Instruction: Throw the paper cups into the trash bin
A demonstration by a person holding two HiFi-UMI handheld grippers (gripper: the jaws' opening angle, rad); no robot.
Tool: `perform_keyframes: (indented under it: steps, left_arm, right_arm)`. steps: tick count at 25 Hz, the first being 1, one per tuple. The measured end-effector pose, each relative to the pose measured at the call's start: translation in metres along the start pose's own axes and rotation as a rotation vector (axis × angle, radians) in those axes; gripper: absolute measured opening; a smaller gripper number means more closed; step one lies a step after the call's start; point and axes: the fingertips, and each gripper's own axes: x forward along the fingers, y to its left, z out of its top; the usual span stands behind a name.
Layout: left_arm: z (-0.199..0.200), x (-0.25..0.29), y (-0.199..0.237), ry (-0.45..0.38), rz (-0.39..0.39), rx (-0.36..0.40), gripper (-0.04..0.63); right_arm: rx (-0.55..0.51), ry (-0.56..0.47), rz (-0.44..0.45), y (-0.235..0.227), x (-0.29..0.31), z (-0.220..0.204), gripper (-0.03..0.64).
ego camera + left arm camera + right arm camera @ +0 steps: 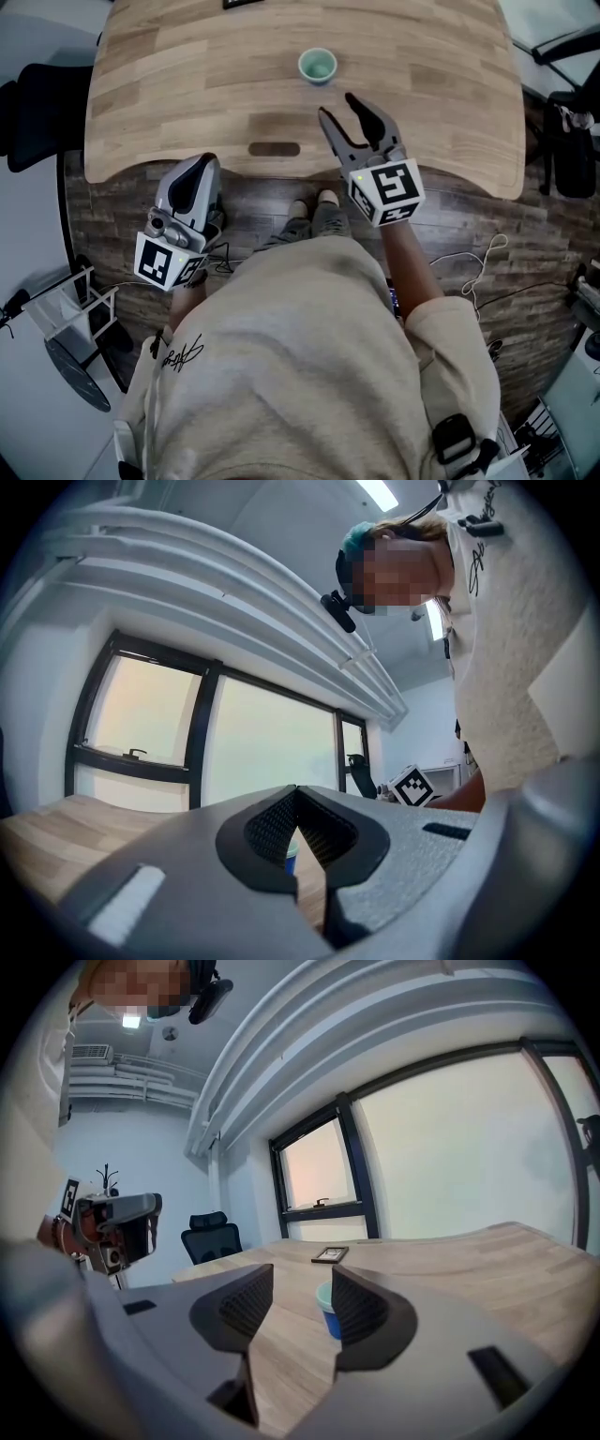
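Paper cup stood upright; judged light, thin-walled, crushable, so grip gently across the rim. Right gripper, near the cup, was spread and empty. Left gripper, well apart from it, was pressed together.

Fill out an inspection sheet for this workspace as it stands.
Surface: wooden table, with a slot near its front edge.
Job's things: one paper cup upright on the table; trash bin nothing seen.
Clutter: small dark flat object near the table's far edge.
Grippers: right tool open, empty, short of the cup; left tool shut, empty, at the near edge.
Cables: white cable loose on the floor, right side.
Surroundings: office chair, large windows.
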Motion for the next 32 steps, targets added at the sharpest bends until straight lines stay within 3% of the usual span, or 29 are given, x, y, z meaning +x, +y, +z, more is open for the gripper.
perform_keyframes:
  steps: [15, 32]
  left_arm:
    - [-0.001, -0.002, 0.011, 0.016, 0.036, 0.002, 0.003]
    - [-0.003, -0.014, 0.026, 0.029, 0.107, -0.001, 0.003]
  right_arm:
    - [-0.028, 0.167, -0.011, -0.024, 0.045, -0.051, 0.244]
    - [-0.003, 0.322, -0.08, -0.055, 0.088, -0.104, 0.268]
